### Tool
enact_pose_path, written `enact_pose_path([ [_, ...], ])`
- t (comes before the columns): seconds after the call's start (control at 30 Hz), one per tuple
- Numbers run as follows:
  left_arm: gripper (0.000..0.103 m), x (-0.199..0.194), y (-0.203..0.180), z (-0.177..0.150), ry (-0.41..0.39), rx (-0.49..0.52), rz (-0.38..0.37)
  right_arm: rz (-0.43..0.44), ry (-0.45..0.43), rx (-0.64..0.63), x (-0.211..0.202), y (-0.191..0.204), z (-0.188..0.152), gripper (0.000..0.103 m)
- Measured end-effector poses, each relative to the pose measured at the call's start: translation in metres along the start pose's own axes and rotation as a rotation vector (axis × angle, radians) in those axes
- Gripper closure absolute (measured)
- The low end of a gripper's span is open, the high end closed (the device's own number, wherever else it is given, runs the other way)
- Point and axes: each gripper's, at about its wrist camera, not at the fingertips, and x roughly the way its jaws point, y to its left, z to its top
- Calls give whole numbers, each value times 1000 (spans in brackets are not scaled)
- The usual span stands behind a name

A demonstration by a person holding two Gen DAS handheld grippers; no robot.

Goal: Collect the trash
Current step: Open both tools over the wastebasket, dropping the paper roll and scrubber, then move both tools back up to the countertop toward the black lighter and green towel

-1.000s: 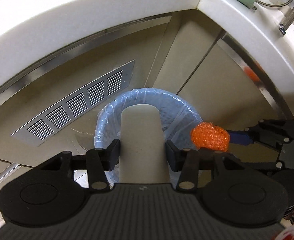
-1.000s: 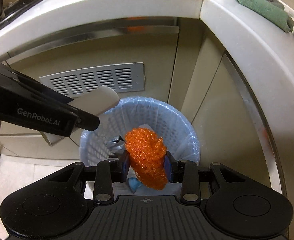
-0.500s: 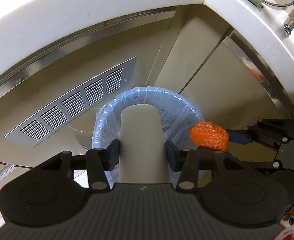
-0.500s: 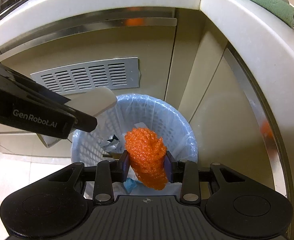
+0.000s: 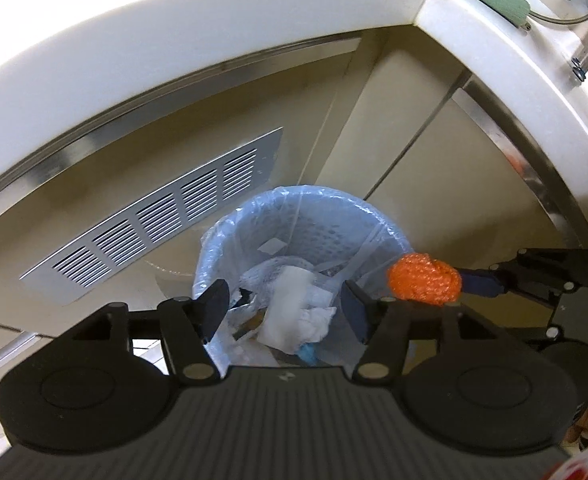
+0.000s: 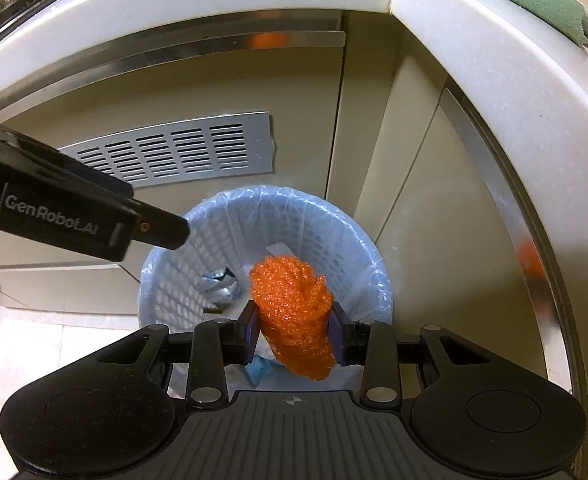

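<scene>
My left gripper (image 5: 286, 312) has just been opening, and nothing is between its jaws now — the pale paper cup that it held half a second ago is gone from them. A white piece lies in the blue lined basket (image 5: 254, 220) directly under the jaws; I judge it is that cup, so this piece of trash is collected. My right gripper (image 6: 294, 332) is closed on the orange mesh wad (image 6: 294, 312), pads pressing both its sides, above the near part of the basket — I think it goes next. The right view shows the wad's full length and a silver wrapper (image 6: 220, 282) in the basket. The left view shows the white trash pile (image 5: 294, 308), which the wad hides there.
</scene>
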Motion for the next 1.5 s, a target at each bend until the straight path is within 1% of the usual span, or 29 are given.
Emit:
enact_pose_path([
  [0.47,45,-17,13,-11,-19,-43,37,35,-31,7,-6,5,4,67],
  [0.5,45,-19,13,-12,-20,-43,38,42,-33,10,-6,5,4,66],
  [0.53,45,-20,14,-12,-22,-44,39,48,-38,14,-7,5,5,61],
  [0.57,45,-21,15,-12,-23,-44,40,45,-45,21,-8,5,6,48],
  [0.6,45,-22,16,-12,-24,-45,40,44,-53,29,-9,5,6,38],
  [0.97,45,-27,20,-16,-24,-47,42,39,-44,26,-8,9,9,38],
  [1.17,45,-29,20,-19,-39,-51,43,32,-59,13,-16,10,10,38],
  [1.3,45,-38,19,-18,-66,-54,36,19,-106,-19,-32,14,15,38],
  [1.5,44,-60,16,-12,-129,-48,18,-25,-212,-95,-68,19,25,38],
])
